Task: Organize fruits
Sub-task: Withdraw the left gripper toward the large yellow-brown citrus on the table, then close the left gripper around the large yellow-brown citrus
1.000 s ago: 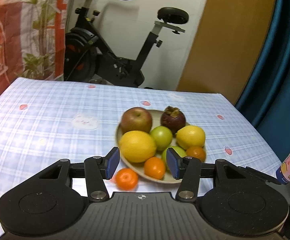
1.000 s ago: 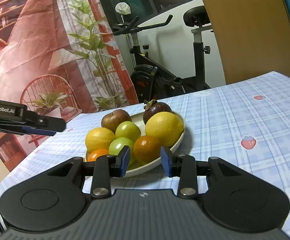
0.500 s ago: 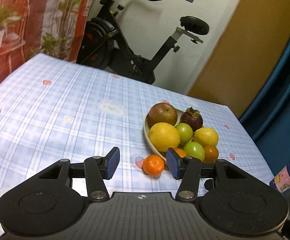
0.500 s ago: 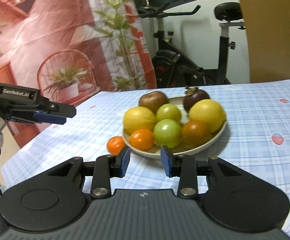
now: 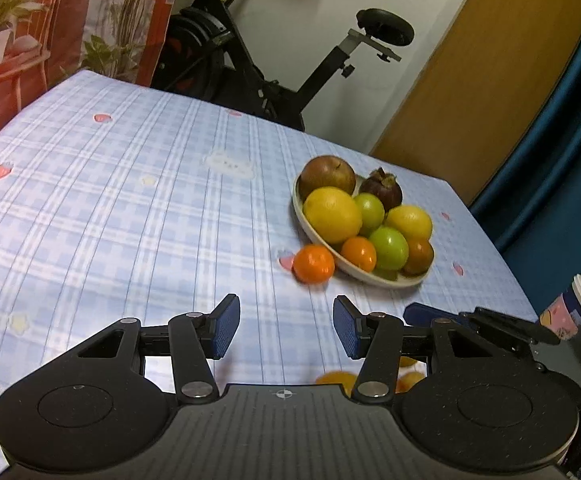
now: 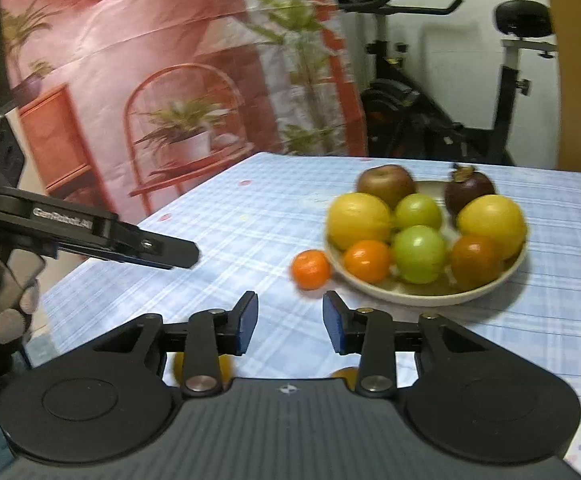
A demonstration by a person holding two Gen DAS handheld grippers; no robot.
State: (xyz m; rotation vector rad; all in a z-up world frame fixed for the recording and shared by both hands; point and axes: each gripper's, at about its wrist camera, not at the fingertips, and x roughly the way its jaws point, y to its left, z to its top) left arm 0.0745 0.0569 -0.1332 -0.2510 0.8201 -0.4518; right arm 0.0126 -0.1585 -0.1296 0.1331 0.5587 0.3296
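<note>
Loose mandarin lies on the tablecloth ahead of both empty, parted claws, touching the plate

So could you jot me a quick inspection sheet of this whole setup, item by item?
Surface: table under a blue checked cloth.
Job's things: plate heaped with fruit; one mandarin lies on the cloth, against the plate's rim.
Clutter: printed cup at the table's edge.
Grippers: left hand-held gripper open, empty; right hand-held gripper open, empty.
Cables: nothing seen.
Surroundings: exercise bike, wooden door, blue curtain.
</note>
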